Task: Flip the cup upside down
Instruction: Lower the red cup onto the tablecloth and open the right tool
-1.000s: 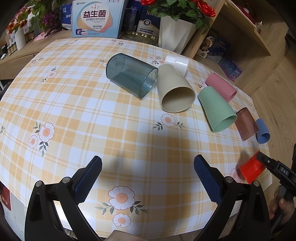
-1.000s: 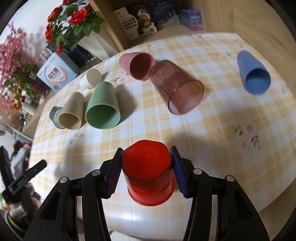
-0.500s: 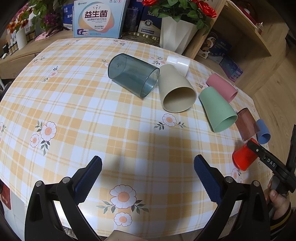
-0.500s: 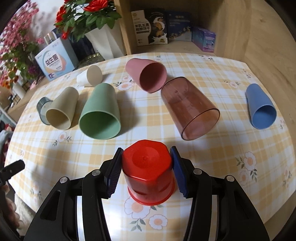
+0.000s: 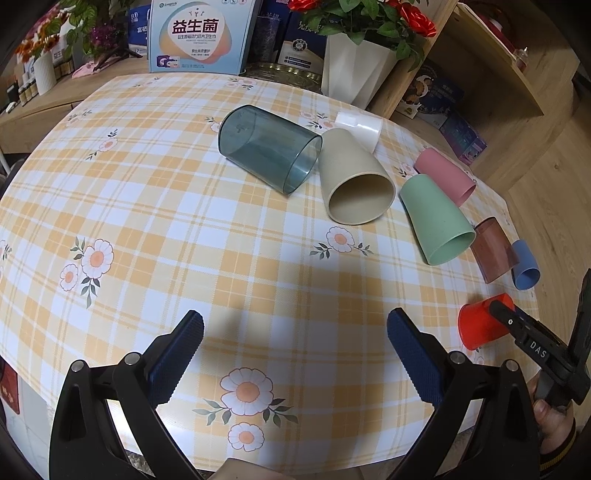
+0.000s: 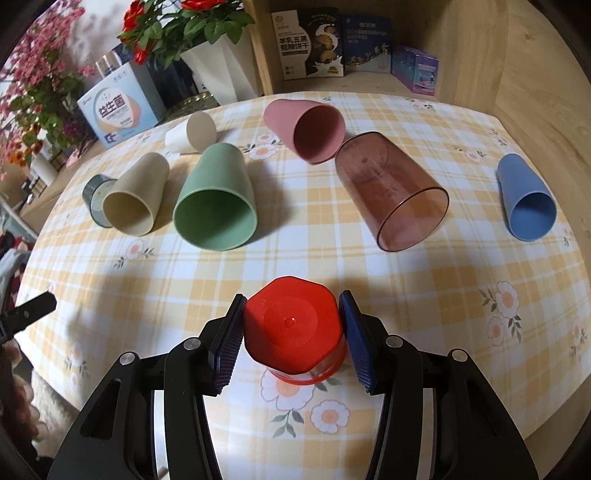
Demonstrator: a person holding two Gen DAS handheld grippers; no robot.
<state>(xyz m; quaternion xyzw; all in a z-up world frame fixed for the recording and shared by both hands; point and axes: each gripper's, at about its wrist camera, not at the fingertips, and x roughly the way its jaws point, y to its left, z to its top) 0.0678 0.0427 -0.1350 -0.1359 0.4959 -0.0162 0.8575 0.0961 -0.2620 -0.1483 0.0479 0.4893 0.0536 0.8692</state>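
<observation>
A blue box behind the table reads "益生菌"; the right gripper's arm is lettered "DAS" in the left view. The right gripper clamps the red cup base-up, mouth down near the table's near edge, a detail only the right view shows. The left gripper hangs spread wide and empty over bare checked cloth, well apart from the green cup and beige cup lying on their sides
</observation>
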